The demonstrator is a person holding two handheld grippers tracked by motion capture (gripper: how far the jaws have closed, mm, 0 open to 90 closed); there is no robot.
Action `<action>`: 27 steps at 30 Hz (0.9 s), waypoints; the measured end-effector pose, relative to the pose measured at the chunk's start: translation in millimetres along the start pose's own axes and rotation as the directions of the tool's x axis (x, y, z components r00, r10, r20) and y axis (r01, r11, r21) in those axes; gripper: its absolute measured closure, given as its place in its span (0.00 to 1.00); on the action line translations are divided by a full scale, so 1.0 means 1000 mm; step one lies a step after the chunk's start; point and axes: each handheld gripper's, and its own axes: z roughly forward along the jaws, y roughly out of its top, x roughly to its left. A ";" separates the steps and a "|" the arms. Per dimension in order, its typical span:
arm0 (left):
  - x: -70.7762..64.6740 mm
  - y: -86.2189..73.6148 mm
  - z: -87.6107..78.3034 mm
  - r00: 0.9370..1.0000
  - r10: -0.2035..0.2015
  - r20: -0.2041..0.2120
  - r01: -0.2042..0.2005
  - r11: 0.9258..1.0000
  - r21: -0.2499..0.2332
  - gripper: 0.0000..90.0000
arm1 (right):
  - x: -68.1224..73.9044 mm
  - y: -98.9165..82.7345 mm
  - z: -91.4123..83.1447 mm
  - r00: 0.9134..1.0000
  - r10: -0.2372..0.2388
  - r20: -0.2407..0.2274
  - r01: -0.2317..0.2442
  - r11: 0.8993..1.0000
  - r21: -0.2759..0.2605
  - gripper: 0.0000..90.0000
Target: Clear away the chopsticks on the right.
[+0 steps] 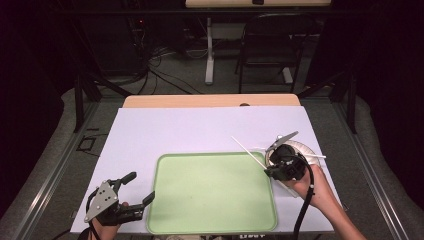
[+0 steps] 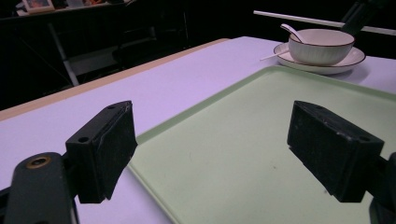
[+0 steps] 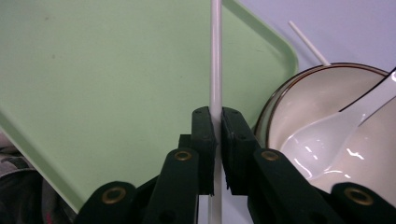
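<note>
My right gripper (image 1: 274,170) (image 3: 215,128) is shut on a thin white chopstick (image 1: 247,151) (image 3: 215,56), which slants up and left over the right edge of the light green tray (image 1: 212,195) (image 3: 93,70). Just right of it a white bowl (image 1: 296,149) (image 3: 299,107) with a brown rim stands on a plate (image 2: 322,65) and holds a white spoon (image 3: 336,130) (image 2: 292,31). A second chopstick (image 3: 308,43) (image 1: 314,156) lies by the bowl. My left gripper (image 1: 141,187) (image 2: 215,140) is open at the tray's near left corner, with nothing between its fingers.
The tray sits on a pale lilac sheet (image 1: 190,130) covering the wooden table (image 1: 210,101). A black chair (image 1: 267,47) and a table leg (image 1: 209,50) stand on the floor beyond, among cables.
</note>
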 end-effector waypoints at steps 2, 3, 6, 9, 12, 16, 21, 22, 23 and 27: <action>0.000 0.000 0.000 1.000 -0.001 -0.001 0.001 1.000 -0.003 0.17 | 0.005 -0.005 0.003 1.000 0.022 -0.007 -0.022 0.999 -0.031 0.94; 0.000 0.000 0.000 1.000 -0.003 0.000 0.003 1.000 -0.004 0.17 | 0.007 -0.008 0.005 0.999 0.048 -0.020 -0.049 0.998 -0.047 0.94; 0.000 0.000 0.000 1.000 0.001 0.005 -0.001 1.000 -0.002 0.17 | 0.013 -0.017 0.011 0.996 0.088 -0.030 -0.089 0.994 -0.058 0.94; 0.000 0.000 0.001 1.000 0.003 0.006 -0.003 1.000 0.001 0.17 | 0.014 -0.022 0.019 0.990 0.131 -0.053 -0.134 0.989 -0.059 0.94; 0.000 0.000 0.000 1.000 -0.002 0.004 0.003 1.000 -0.004 0.17 | 0.014 -0.032 0.033 0.979 0.196 -0.062 -0.199 0.979 -0.048 0.94; 0.000 0.000 0.001 1.000 0.003 0.008 -0.003 1.000 -0.001 0.17 | 0.014 -0.037 0.045 0.969 0.233 -0.083 -0.237 0.971 -0.036 0.94; 0.000 0.000 0.000 1.000 -0.001 0.004 0.001 1.000 -0.003 0.17 | 0.017 -0.037 0.066 0.959 0.267 -0.099 -0.270 0.963 -0.017 0.94; 0.000 0.000 0.000 1.000 0.000 0.005 0.000 1.000 -0.001 0.17 | 0.018 -0.038 0.068 0.958 0.270 -0.097 -0.274 0.962 -0.023 0.94; 0.000 0.000 0.001 1.000 0.001 0.005 -0.001 1.000 -0.001 0.17 | 0.019 -0.038 0.070 0.961 0.262 -0.088 -0.265 0.964 -0.020 0.94; 0.000 0.000 0.000 1.000 -0.002 0.004 0.002 1.000 -0.002 0.17 | 0.021 -0.041 0.075 0.963 0.261 -0.061 -0.263 0.965 -0.022 0.93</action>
